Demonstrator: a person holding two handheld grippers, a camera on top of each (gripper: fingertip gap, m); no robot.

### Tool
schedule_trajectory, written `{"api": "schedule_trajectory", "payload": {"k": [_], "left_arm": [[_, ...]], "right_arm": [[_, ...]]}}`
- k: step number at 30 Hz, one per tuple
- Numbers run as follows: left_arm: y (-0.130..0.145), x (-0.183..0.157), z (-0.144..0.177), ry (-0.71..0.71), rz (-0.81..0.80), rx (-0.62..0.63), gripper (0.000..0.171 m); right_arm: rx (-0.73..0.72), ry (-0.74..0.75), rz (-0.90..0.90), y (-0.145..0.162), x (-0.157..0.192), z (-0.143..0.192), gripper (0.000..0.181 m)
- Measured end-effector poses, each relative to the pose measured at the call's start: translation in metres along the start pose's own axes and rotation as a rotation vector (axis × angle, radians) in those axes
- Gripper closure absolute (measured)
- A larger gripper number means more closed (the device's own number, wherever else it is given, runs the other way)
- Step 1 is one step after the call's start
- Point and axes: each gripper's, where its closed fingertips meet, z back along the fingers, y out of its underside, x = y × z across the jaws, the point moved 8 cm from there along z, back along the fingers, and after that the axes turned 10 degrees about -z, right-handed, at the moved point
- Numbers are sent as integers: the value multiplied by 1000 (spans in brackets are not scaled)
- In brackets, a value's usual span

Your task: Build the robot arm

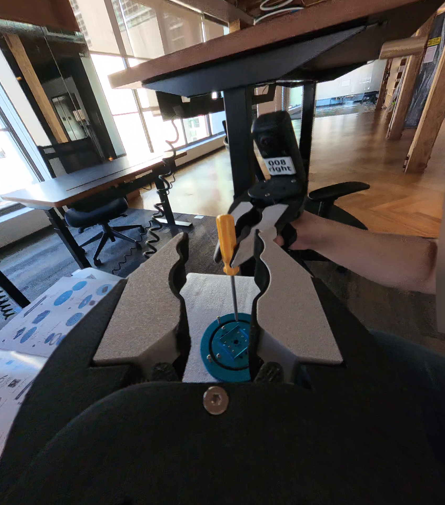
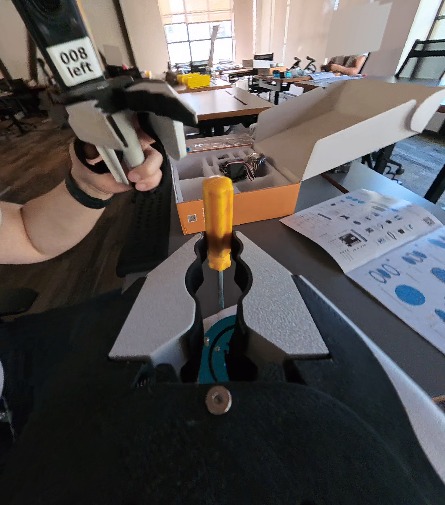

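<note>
- The right gripper (image 2: 218,240) has its jaws closed on the lower part of the handle of a yellow screwdriver (image 2: 217,218), which stands nearly upright. The thin shaft runs down between the fingers.
- The shaft tip rests on, or just above, the 12 o'clock rim of a blue disc assembly (image 1: 215,355), near a small screw head. Exact contact is too fine to tell.
- The blue disc assembly sits on a white block (image 1: 210,295), directly below both grippers, on the dark table (image 2: 311,287).
- The left gripper (image 1: 220,262) has its jaws partly open, one finger on each side of the white block. Its 3 o'clock finger overlaps the disc's edge. Whether either finger touches the block or disc cannot be told.
- Risk, as a judgement: nothing clearly clamps the disc, so a sideways push from the tip could make it slide or spin on the block.
- Risk: the grip sits low on a smooth handle, so the screwdriver could tilt or twist in the jaws and the tip could skip off the screw.
- Risk: the two grippers work close together and could knock each other.
- An open printed booklet (image 2: 379,246) lies at 3 o'clock of the right gripper. An open orange box (image 2: 243,207) with foam pockets stands at 12 o'clock.
</note>
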Motion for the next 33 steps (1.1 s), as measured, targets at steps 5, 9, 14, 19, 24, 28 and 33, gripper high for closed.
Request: {"api": "schedule_trajectory", "payload": {"k": [5,9,14,19,24,28,33], "left_arm": [[50,9,-1,44,136,-25,98],[74,10,-9,40,130,49,130],[93,-6,-32,100,136,243,136],[88,-19,-36,50,158,189,147],[98,-45,-38,58,141,242,138],[107,-55,-44,33,180,213,146],[101,-64,-49,37,148,188,142]], "right_arm": [[54,-84,73,-1,-26,-20,166],[65,-102,26,1,-33,-25,166],[30,-86,-59,0,-23,-17,166],[-46,-69,-62,5,-2,-5,166],[-34,-53,-81,26,16,-7,166],[9,-6,-47,34,28,-9,166],[38,86,2,39,32,-9,166]]}}
